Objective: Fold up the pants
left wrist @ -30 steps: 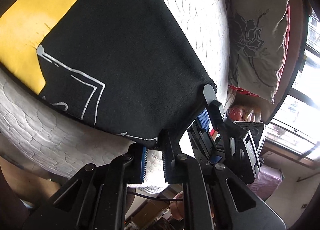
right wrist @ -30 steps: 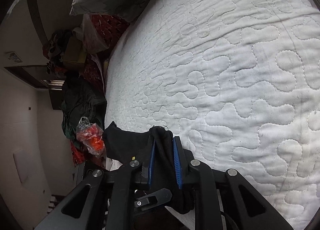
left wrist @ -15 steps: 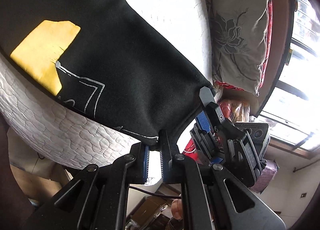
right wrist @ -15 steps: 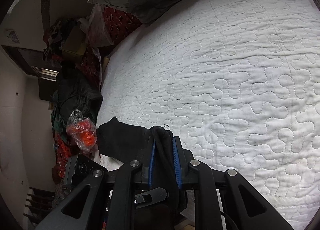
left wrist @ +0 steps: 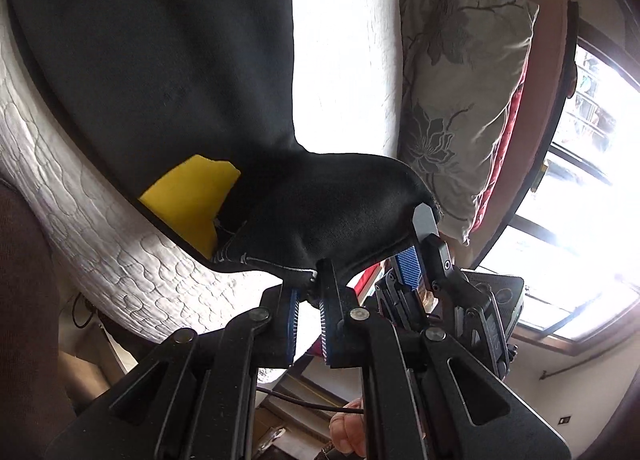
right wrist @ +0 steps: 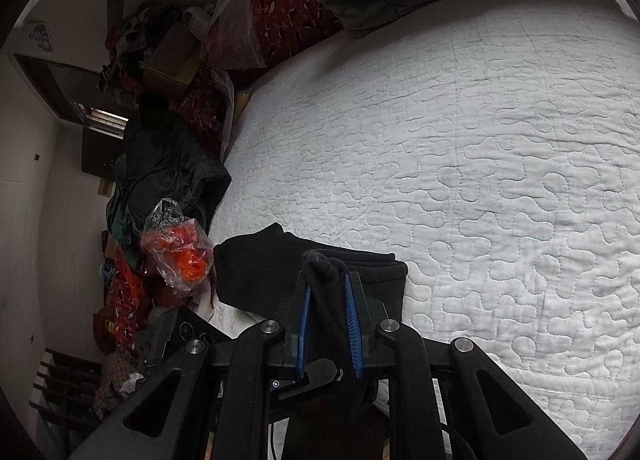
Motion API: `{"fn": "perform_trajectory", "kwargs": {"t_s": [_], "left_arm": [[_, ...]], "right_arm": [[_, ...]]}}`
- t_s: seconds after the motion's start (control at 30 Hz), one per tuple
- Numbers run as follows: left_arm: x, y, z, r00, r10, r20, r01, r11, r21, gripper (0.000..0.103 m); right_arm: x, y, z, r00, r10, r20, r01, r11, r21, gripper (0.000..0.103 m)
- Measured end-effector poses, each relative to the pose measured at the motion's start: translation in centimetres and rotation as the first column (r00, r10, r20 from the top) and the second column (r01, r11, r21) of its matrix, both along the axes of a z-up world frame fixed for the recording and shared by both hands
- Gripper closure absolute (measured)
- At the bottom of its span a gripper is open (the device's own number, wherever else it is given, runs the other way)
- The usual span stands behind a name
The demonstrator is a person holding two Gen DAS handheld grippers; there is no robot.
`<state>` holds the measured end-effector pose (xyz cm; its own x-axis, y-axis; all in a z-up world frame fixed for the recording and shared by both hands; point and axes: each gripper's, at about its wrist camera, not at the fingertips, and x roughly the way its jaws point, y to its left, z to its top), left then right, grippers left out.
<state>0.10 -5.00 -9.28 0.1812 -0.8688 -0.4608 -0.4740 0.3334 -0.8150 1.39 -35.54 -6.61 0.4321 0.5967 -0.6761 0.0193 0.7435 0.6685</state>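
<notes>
Left gripper [left wrist: 307, 287] clenched on the white-stitched hem of the black fabric pants with a yellow patch [left wrist: 168, 71], right gripper [right wrist: 326, 292] clamped on a bunched black edge, both corners lifted off the white quilted mattress [right wrist: 460, 179]. Thin bite on the left: likely to slip if pulled taut. Beyond, floral grey pillow [left wrist: 460, 99] near, not blocking.

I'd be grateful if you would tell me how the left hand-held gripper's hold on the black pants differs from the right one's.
The left hand-held gripper pinches a thin, flat edge of the black pants, its jaws nearly touching; the right hand-held gripper clamps a thicker, bunched fold, so its jaws stand further apart. Cloth at the left spreads out over the white quilt; cloth at the right hangs down between the blue pads. Both are shut on the same garment.
</notes>
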Motion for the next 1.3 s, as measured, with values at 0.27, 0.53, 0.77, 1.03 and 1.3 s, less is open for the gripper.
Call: {"fn": "perform_trajectory", "kwargs": {"t_s": [0.27, 0.53, 0.77, 1.03, 1.3], "left_arm": [[0.6, 4.2, -1.8, 0.994, 0.102, -0.039, -0.103, 0.994, -0.040, 0.096], [1.2, 6.8, -5.7, 0.978, 0.166, -0.129, -0.175, 0.983, -0.056, 0.096], [1.0, 7.8, -7.6, 0.969, 0.180, -0.172, -0.197, 0.977, -0.084, 0.096], [0.8, 7.8, -6.6, 0.969, 0.188, -0.162, -0.203, 0.976, -0.082, 0.096], [-0.8, 11.0, -2.9, 0.960, 0.272, -0.066, -0.271, 0.962, 0.036, 0.046]], "right_arm": [[2.3, 5.0, -0.4, 0.999, 0.045, -0.022, -0.045, 0.999, -0.018, 0.087], [5.0, 9.5, -3.3, 0.993, 0.071, -0.090, -0.074, 0.997, -0.032, 0.087], [6.1, 11.6, -7.1, 0.985, 0.058, -0.161, -0.060, 0.998, -0.004, 0.080], [6.1, 12.1, -7.7, 0.983, 0.062, -0.172, -0.060, 0.998, 0.016, 0.078], [3.9, 10.6, -5.6, 0.990, 0.065, -0.122, -0.058, 0.997, 0.058, 0.071]]}}
